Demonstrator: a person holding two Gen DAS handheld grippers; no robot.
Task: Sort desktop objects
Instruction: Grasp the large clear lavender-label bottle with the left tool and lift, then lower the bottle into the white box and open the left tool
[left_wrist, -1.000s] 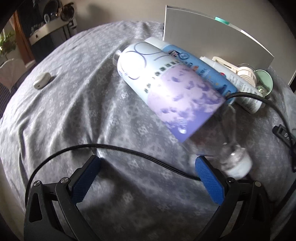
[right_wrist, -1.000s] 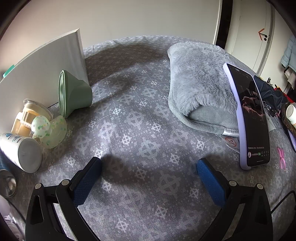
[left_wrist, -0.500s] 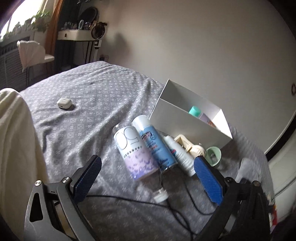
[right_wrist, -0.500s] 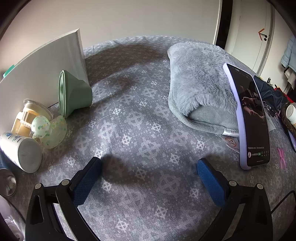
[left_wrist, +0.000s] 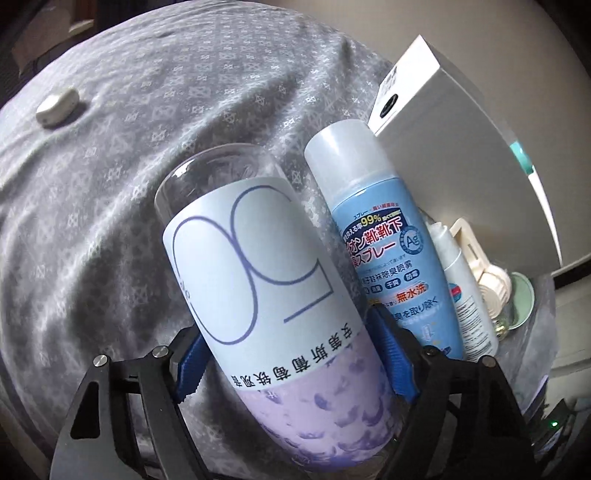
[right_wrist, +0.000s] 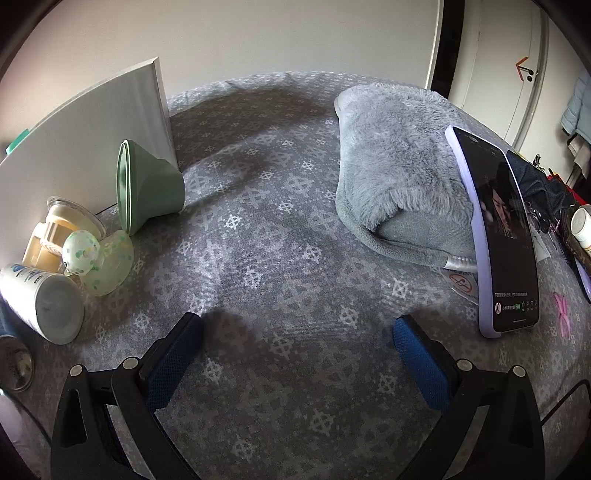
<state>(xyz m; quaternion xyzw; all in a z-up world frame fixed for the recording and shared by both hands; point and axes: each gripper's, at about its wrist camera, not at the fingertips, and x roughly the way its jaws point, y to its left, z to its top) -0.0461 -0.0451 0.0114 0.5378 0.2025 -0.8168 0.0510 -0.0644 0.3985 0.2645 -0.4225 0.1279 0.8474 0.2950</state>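
Left gripper (left_wrist: 291, 363) clamped the clear plastic bottle with the lilac-and-white label (left_wrist: 269, 295).
Held mid-body beside the blue spray can (left_wrist: 384, 243), likely bound for the white box (left_wrist: 454, 147); right gripper (right_wrist: 295, 354) hung spread and empty over the grey patterned cloth (right_wrist: 288, 236).

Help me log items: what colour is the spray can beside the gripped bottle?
Light blue spray can, pale cap; left wrist view.
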